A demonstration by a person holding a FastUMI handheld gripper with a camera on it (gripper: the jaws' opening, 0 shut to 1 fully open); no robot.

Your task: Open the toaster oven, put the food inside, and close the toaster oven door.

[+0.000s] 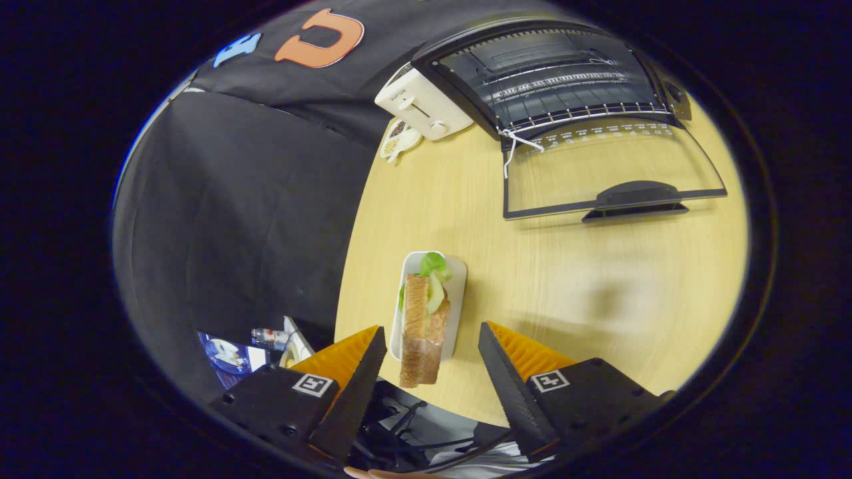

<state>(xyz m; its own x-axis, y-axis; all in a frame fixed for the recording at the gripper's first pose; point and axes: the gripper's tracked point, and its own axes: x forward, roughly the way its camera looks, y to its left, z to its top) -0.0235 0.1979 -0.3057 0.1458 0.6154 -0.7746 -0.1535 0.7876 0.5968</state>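
A sandwich [423,319] with lettuce lies on a small white tray [455,293] on the wooden table [599,286], between the spread fingers of the gripper [431,346], which touch nothing. Well beyond, the toaster oven [552,73] stands with its glass door [609,173] folded down. A white toaster [423,105] sits beside it.

- The sandwich [423,319] is lying on a plate [456,293] between the spread fingers [356,359].
- The oven [552,80] is standing beyond, its door [612,173] lying open on the table [599,286].
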